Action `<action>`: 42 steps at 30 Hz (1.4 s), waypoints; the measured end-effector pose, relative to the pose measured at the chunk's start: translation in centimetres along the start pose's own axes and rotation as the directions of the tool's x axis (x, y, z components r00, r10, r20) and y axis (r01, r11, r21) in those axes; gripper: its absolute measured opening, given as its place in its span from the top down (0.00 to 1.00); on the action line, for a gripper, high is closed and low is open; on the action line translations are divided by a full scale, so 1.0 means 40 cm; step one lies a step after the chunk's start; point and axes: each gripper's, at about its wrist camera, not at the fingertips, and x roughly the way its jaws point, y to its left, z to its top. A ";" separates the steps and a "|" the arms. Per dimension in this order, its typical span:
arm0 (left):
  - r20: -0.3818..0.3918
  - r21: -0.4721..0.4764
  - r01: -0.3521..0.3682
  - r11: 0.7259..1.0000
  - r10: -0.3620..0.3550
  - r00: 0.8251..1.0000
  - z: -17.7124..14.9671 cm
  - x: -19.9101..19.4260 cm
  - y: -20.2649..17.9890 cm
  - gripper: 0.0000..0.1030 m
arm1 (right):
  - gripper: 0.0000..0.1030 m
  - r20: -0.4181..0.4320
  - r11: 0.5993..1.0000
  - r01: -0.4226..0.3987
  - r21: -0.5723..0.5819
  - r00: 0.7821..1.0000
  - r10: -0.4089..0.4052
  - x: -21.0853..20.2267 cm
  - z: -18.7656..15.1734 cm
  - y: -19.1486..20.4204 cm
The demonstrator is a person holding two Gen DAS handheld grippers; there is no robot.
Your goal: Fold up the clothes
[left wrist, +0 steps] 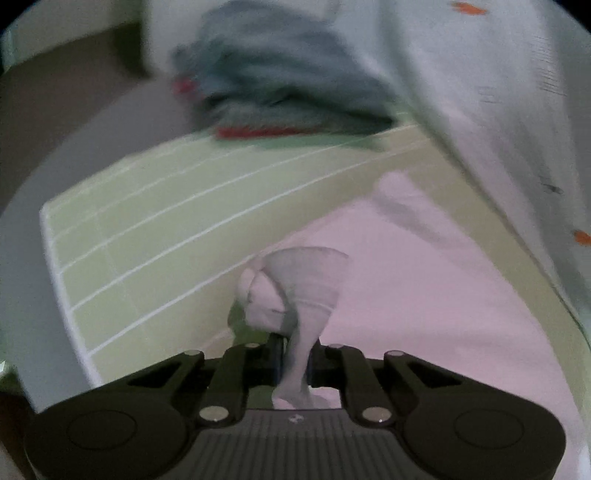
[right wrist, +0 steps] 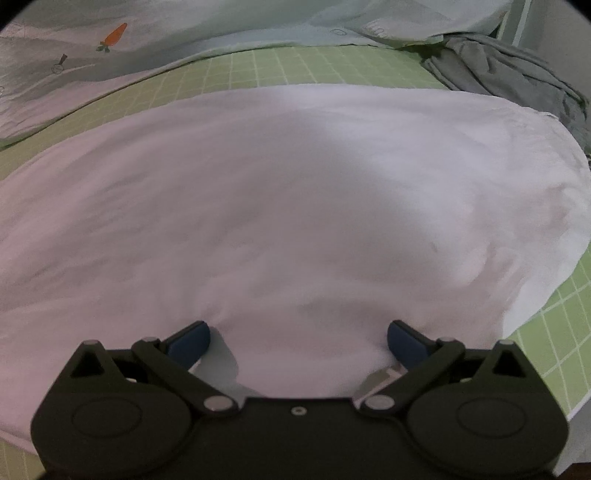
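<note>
A white garment (right wrist: 295,192) lies spread flat on the green grid mat (right wrist: 266,66). In the left wrist view the same white garment (left wrist: 424,280) runs off to the right. My left gripper (left wrist: 295,354) is shut on a bunched corner of it, and the pinched cloth twists up between the fingers above the mat (left wrist: 155,221). My right gripper (right wrist: 298,338) is open. Its blue pads (right wrist: 188,341) rest wide apart on the near edge of the garment, with cloth between them.
A pale cloth with a carrot print (right wrist: 114,35) lies along the far side of the mat and shows at the right in the left wrist view (left wrist: 498,92). A pile of dark grey and red clothes (left wrist: 280,85) sits at the mat's far end. A grey garment (right wrist: 509,70) lies at the far right.
</note>
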 end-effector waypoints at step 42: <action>-0.283 0.267 0.117 0.957 -0.038 0.958 0.078 0.175 -0.142 0.07 | 0.00 -0.138 0.816 -0.571 -0.092 0.819 0.558 0.098 0.279 0.507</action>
